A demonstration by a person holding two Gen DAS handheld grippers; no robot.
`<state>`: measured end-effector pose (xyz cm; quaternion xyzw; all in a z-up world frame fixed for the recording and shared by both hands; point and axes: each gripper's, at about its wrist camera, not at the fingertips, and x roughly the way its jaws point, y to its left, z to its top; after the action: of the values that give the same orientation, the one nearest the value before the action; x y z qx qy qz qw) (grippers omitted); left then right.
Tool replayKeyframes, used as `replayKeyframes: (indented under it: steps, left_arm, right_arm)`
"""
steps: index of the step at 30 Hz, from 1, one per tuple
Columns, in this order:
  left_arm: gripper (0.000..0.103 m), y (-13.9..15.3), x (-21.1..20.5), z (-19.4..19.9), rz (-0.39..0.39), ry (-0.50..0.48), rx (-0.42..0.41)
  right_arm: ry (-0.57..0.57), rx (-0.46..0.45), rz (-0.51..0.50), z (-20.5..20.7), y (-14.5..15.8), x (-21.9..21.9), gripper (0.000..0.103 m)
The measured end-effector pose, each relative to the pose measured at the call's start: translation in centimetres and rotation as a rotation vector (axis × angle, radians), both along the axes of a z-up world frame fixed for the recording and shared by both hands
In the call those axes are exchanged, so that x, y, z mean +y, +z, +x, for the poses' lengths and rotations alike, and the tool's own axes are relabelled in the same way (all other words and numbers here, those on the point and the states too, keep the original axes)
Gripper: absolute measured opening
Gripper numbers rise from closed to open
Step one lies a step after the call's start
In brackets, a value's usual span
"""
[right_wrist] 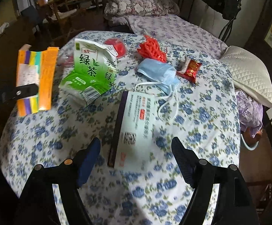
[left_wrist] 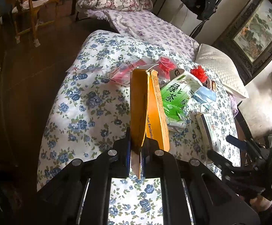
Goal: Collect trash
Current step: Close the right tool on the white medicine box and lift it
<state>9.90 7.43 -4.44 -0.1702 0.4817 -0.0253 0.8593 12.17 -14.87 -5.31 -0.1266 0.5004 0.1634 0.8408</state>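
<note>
— Nearest the lens in the right wrist view, what is being seen?

— Two dark fingers of the right claw [right_wrist: 136, 157] are being held wide apart over the blue-flowered bedspread [right_wrist: 201, 116]. Nothing is being pressed between them. A flat white box with a dark edge [right_wrist: 134, 127] is lying just ahead of the gap, slightly toward the left finger.

— And the left claw?

— The left claw [left_wrist: 136, 150] is being kept clamped together on a flattened orange carton [left_wrist: 149, 108]. The carton is being held upright, edge-on, rising straight out of the jaws above the bedspread. In the right wrist view the same carton is being seen far off to the left of the right claw, with striped colours on its face.

— Where is the rest of the trash lying?

— Beyond the white box, a crushed green tea carton [right_wrist: 91, 71] is being seen ahead and to the left of the right claw. A crumpled blue face mask [right_wrist: 158, 73] is lying ahead, its loops trailing toward the white box. A red snack wrapper [right_wrist: 190, 69] is resting just to the right of the mask. A red tasselled bundle [right_wrist: 151, 49] is lying farther out, behind the mask, and a red cup-like piece [right_wrist: 117, 46] is being partly hidden behind the green carton.

— Anything else on the bed?

— A white quilted pillow [right_wrist: 248, 75] is lying well off to the right.
</note>
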Motion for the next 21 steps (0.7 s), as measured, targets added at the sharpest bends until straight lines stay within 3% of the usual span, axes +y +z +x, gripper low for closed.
replayKeyframes:
  steps: [5, 7, 8, 9, 11, 21]
  left_arm:
    - [0.010, -0.1, -0.2, -0.1, 0.007, -0.009, 0.000]
    - [0.010, -0.1, -0.2, 0.0, 0.005, -0.012, -0.001]
    - [0.010, -0.1, -0.3, 0.0, 0.004, -0.013, 0.000]
    - [0.010, -0.1, -0.3, 0.0, 0.004, -0.012, -0.001]
    - [0.010, -0.1, -0.3, 0.0, 0.003, -0.016, -0.003]
    - [0.010, 0.6, -1.0, -0.4, 0.014, -0.036, -0.029]
  right_arm:
    - [-0.049, 0.031, -0.044, 1.4, -1.7, 1.5, 0.074]
    - [-0.075, 0.045, 0.000, 2.0, -2.0, 1.2, 0.064]
    - [-0.077, 0.056, 0.029, 2.2, -2.0, 1.0, 0.048]
    - [-0.083, 0.059, 0.046, 2.3, -1.9, 0.8, 0.043]
    - [-0.122, 0.037, 0.015, 2.2, -1.8, 0.3, 0.043]
    - [-0.179, 0.020, 0.155, -4.1, 0.8, -4.5, 0.043]
